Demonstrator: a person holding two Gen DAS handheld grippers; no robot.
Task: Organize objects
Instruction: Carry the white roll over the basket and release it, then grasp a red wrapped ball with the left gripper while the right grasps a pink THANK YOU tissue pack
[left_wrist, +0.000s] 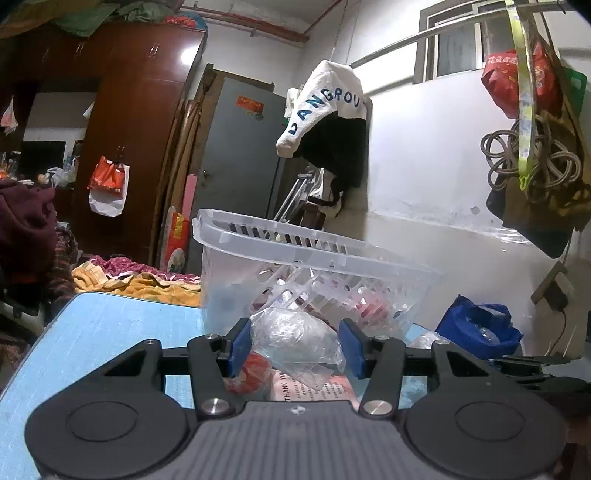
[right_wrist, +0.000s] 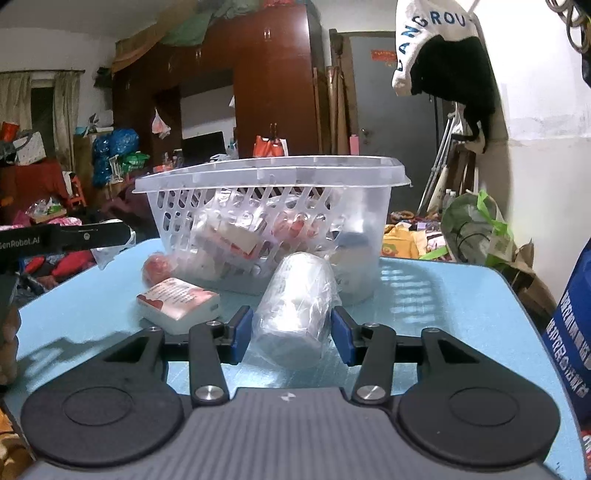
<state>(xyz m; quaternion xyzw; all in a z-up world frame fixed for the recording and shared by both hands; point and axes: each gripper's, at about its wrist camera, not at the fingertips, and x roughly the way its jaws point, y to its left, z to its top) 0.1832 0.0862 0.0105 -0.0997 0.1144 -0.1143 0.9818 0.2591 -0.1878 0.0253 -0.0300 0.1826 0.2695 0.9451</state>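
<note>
A clear crumpled plastic bag (left_wrist: 295, 338) sits between the blue pads of my left gripper (left_wrist: 295, 345), which is shut on it just in front of the translucent slotted basket (left_wrist: 258, 236). Under the bag lie a red packet (left_wrist: 255, 369) and a pink printed card (left_wrist: 332, 387). In the right wrist view, my right gripper (right_wrist: 291, 334) is shut on a plastic-wrapped white roll (right_wrist: 295, 306) lying on the blue table (right_wrist: 443, 314), close to the basket (right_wrist: 273, 171). The basket holds several packets and small boxes.
A white box with red print (right_wrist: 177, 302) and a red round item (right_wrist: 157, 267) lie left of the roll. A blue bag (left_wrist: 476, 328) sits at the table's right. A blue package (right_wrist: 572, 332) stands at the right edge. The left gripper's black body (right_wrist: 74, 236) reaches in from the left.
</note>
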